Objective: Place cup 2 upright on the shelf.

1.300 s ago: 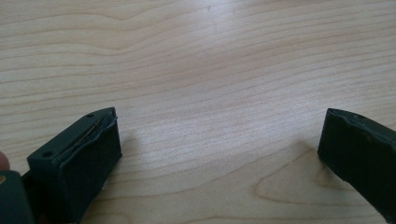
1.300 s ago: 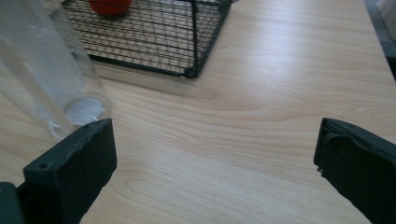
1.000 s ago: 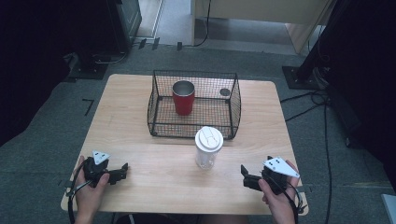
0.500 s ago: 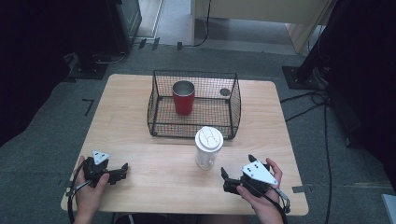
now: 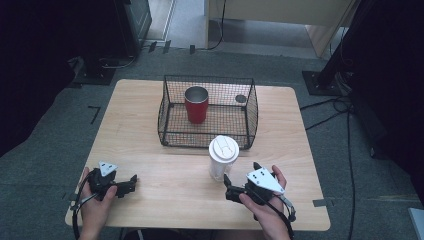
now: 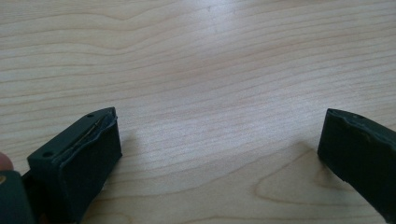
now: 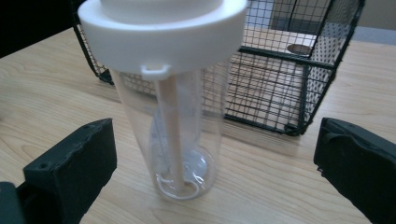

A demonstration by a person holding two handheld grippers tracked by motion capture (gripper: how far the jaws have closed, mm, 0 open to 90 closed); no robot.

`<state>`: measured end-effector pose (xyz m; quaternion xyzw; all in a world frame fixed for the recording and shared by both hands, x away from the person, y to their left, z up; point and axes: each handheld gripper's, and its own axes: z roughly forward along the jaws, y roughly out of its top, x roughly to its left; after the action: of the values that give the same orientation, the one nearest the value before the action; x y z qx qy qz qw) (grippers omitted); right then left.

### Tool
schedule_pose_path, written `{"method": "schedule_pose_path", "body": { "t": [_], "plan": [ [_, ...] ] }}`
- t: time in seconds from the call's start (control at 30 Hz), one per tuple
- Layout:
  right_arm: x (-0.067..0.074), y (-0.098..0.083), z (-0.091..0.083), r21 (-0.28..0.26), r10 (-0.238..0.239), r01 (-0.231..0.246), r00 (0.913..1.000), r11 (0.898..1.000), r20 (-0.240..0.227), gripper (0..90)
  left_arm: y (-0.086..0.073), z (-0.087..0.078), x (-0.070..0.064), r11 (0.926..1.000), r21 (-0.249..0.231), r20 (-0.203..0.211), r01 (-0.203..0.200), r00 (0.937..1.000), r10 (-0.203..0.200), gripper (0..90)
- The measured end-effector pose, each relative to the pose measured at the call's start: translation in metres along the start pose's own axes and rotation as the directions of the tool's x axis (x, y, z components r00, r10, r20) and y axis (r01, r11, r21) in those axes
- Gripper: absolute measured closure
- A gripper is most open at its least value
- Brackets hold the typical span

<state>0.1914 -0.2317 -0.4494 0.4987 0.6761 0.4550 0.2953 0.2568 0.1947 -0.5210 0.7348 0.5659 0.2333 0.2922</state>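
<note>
Tumbler [image 7: 180, 107], clear with white lid, stands ahead between spread jaws of right gripper [image 5: 229, 186], untouched; tall and light, an off-centre close could tip it toward wire basket [image 5: 210, 112] beyond.

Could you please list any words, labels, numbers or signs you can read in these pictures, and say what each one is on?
None can be read: the clear bottle, its white lid, the red cup, the wire basket and the table bear no legible text.

Both tools gape wide — the left tool [image 5: 131, 182] low over the worktop [image 5: 175, 195], the right tool [image 5: 228, 186] angled inward.
</note>
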Motion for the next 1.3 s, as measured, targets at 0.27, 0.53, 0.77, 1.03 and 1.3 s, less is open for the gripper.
{"method": "schedule_pose_path", "body": {
  "t": [0.27,0.53,0.77,1.03,1.3],
  "plan": [
    [0.016,0.001,0.012,-0.028,-0.002,0.003,0.999,1.0,0.046,0.0,0.0,0.0,0.0,1.0,-0.001,-0.001,0.0,1.0,0.0,0.0],
    [0.023,0.004,0.021,-0.044,0.006,-0.003,0.9971,0.999,0.076,0.0,0.0,0.0,0.0,1.0,0.0,-0.001,0.0,1.0,0.0,0.0],
    [0.029,0.006,0.03,-0.055,0.037,-0.034,0.9974,0.998,0.062,0.0,0.0,0.0,0.0,1.0,-0.001,-0.001,0.0,1.0,0.0,0.0],
    [0.035,0.01,0.04,-0.066,0.058,-0.054,0.9966,0.996,0.058,2.0,0.0,0.0,0.0,1.0,-0.001,-0.001,0.0,1.0,0.0,0.0],
    [0.041,0.012,0.049,-0.088,0.06,-0.052,0.9948,0.995,0.082,6.5,0.0,0.0,0.0,1.0,-0.001,-0.001,0.0,1.0,0.0,0.0]
  ]
}}
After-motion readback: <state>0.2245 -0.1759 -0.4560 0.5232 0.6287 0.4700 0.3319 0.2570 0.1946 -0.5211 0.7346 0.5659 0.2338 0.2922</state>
